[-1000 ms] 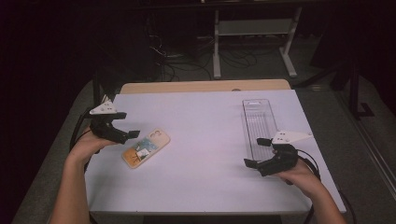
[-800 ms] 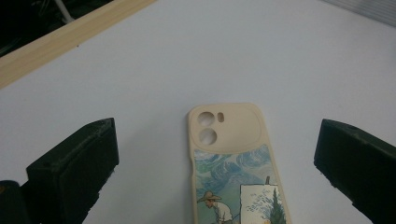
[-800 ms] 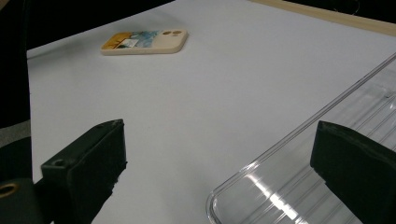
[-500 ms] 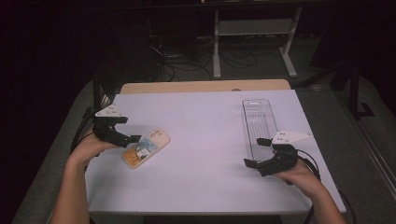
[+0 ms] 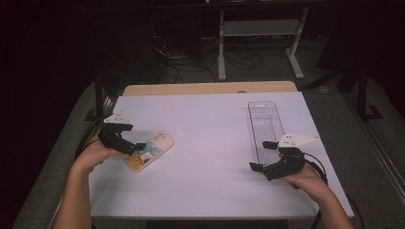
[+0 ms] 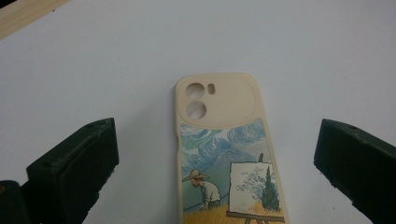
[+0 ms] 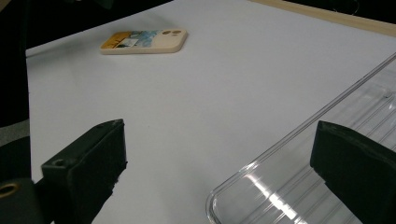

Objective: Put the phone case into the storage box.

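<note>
The phone case (image 5: 149, 151) lies flat on the white table (image 5: 210, 138), over on the left side, picture side up: a painter in a straw hat at an easel under swirling blue sky, cream rim, camera holes at its far end. The left gripper (image 5: 135, 147) is right down at the case's near end, jaws spread wide; in the left gripper view the case (image 6: 226, 154) sits between the two black jaws with table showing on either side, so nothing is clamped. The left hand (image 5: 93, 155) holds it low over the table.

Across on the right, a long clear tray (image 5: 265, 126) runs away from the person, empty as far as I can see. The right gripper (image 5: 261, 155) hangs at the tray's near left corner, jaws wide apart too, gripping nothing. Its own view looks over the tray's rounded corner (image 7: 299, 172) toward the case (image 7: 144, 41), well apart across bare table.
</note>
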`<state>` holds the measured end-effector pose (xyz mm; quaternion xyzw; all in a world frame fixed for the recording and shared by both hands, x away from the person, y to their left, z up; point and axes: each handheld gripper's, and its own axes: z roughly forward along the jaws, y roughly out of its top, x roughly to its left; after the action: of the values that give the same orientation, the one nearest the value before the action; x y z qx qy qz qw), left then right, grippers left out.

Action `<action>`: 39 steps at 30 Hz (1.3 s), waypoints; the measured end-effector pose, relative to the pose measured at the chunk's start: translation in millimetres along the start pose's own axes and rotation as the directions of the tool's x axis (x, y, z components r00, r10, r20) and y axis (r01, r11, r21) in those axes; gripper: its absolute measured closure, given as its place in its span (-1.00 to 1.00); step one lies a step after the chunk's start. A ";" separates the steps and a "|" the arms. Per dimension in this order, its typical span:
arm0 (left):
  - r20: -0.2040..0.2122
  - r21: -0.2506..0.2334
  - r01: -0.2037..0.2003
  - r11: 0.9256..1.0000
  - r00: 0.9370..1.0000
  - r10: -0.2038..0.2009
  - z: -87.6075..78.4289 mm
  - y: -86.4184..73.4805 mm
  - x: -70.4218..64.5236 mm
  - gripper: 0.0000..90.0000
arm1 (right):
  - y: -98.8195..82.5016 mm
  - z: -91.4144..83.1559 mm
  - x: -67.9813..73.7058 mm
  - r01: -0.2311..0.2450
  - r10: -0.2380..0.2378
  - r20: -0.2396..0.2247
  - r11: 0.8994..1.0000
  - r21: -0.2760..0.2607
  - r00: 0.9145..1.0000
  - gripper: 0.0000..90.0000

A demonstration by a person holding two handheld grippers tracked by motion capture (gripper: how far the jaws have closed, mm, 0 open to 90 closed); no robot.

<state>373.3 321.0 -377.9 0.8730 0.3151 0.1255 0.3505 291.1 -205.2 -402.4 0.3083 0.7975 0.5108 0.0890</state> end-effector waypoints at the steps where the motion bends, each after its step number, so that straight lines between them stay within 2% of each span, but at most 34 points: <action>1: 0.002 0.001 0.002 1.000 1.000 -0.002 0.0 -0.3 -0.4 -1.00 | 0.0 0.0 -0.1 0.000 0.000 0.000 1.000 0.000 1.000 -0.93; 2: 0.002 -0.010 0.013 1.000 1.000 -0.013 0.8 -0.8 -1.5 -1.00 | 0.0 0.0 -0.1 -0.001 0.001 -0.001 1.000 0.000 1.000 -0.93; 3: 0.000 0.004 -0.001 1.000 1.000 0.001 -0.1 -0.9 -0.6 -1.00 | 0.0 -0.1 -0.1 -0.002 0.002 -0.001 1.000 0.001 1.000 -0.93; 5: 0.001 -0.003 0.010 1.000 1.000 -0.010 1.0 -2.3 -1.6 -1.00 | 0.0 -0.1 -0.1 -0.002 0.002 -0.001 1.000 0.001 1.000 -0.93; 11: -0.004 0.027 0.010 1.000 1.000 -0.010 3.2 -8.1 -2.0 -1.00 | -0.1 -0.1 -0.2 -0.003 0.003 -0.001 1.000 0.000 1.000 -0.93; 20: -0.007 0.046 0.030 0.999 1.000 -0.030 9.2 -14.5 -4.4 -1.00 | -0.1 -0.2 -0.3 -0.003 0.003 -0.002 1.000 0.000 1.000 -0.93; 21: -0.009 0.046 0.020 0.999 1.000 -0.020 9.9 -14.8 -4.0 -1.00 | -0.1 -0.2 -0.2 -0.003 0.003 -0.002 1.000 0.000 1.000 -0.93; 23: -0.004 0.050 0.034 0.998 0.999 -0.034 11.1 -15.2 -5.8 -1.00 | -0.1 -0.1 -0.2 -0.004 0.004 -0.002 1.000 -0.001 1.000 -0.93; 34: -0.014 0.105 0.009 0.994 1.000 -0.008 20.7 -18.3 -10.6 -1.00 | -0.2 -0.2 0.1 -0.004 0.004 0.000 1.000 -0.001 1.000 -0.93; 39: -0.016 0.115 0.007 0.993 1.000 -0.006 26.7 -20.1 -13.0 -1.00 | -0.3 0.1 0.4 0.001 -0.001 0.004 1.000 -0.001 1.000 -0.93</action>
<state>365.8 309.7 -411.1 0.8897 0.3275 0.1129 0.2973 290.7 -204.9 -402.6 0.3088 0.7973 0.5105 0.0912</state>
